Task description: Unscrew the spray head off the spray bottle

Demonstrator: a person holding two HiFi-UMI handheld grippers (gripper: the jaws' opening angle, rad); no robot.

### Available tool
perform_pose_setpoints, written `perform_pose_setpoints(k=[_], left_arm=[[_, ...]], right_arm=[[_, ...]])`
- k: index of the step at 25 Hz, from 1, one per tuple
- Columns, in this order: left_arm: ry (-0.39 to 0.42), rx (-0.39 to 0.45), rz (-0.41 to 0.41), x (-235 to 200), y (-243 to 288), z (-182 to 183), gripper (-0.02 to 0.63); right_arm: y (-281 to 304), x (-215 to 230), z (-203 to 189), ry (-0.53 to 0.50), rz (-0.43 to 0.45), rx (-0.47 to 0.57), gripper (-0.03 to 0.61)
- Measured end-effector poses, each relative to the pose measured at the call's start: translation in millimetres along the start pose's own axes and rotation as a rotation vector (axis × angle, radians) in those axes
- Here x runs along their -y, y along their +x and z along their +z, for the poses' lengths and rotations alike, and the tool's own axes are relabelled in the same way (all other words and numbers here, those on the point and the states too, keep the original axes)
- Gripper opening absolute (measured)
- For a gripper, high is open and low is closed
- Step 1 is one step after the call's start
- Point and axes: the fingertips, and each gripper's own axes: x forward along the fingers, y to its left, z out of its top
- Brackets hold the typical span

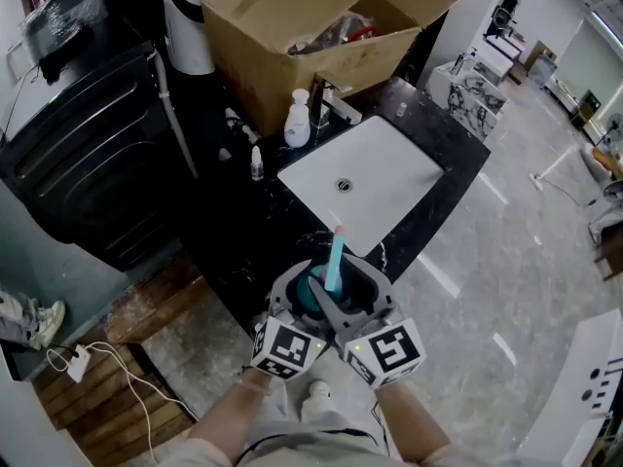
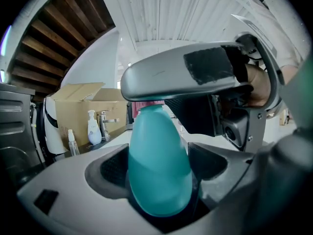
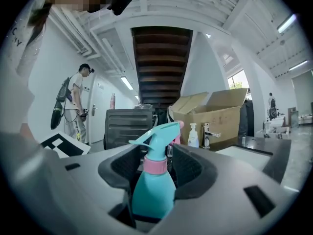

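Note:
A teal spray bottle (image 1: 318,293) with a teal spray head (image 3: 161,136) and a pink collar (image 3: 156,165) is held upright between both grippers, low in the head view. My left gripper (image 2: 159,168) is shut on the bottle's rounded body (image 2: 159,155), with a pad (image 2: 110,168) pressing on each side. My right gripper (image 3: 156,168) stands around the collar and spray head with small gaps between them and its pads (image 3: 188,168), so it is open. One of the right gripper's jaws reaches across above the bottle in the left gripper view.
Just ahead is a black counter (image 1: 458,144) with a white sink (image 1: 389,178), a faucet (image 1: 331,100), a white pump bottle (image 1: 298,120) and a small clear bottle (image 1: 256,163). An open cardboard box (image 1: 292,27) stands behind. A black appliance (image 1: 88,154) is at left. A person (image 3: 76,106) stands far off.

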Motion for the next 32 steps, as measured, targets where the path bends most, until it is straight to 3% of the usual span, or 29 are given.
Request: perform_pose_setpoints(k=[3,9,16,22,28,32], left_arm=[[0.001,0.001,-0.001,0.5,-0.4,0.0,0.377],[0.005,0.001,-0.002,1.8,-0.1,0.3,0.377],[0.007,-0.001,-0.001,1.1,-0.2,-0.6,0.377],[0.003,0.001,-0.006,1.6,-0.7,0.3,0.377],[0.001,0.001,-0.005,0.6,-0.5,0.0,0.377],[0.003,0.000,-0.004,1.0,-1.4,0.3,0.377]], right_arm=[[-1.7,0.0,3.0,0.017,0.016,0.017,0.169],[-7.6,0.4,4.4,0.109,0.113,0.080,0.149],[-7.1,-0.3,4.6,0.114,0.168,0.093,0.146],[-12.0,5.5,10.8,0.144,0.353,0.123,0.136],[-8.6,8.7,12.4,0.132,0.401,0.108,0.141],[-3.1,-4.7,4.6,0.117,0.404,0.063,0.177]])
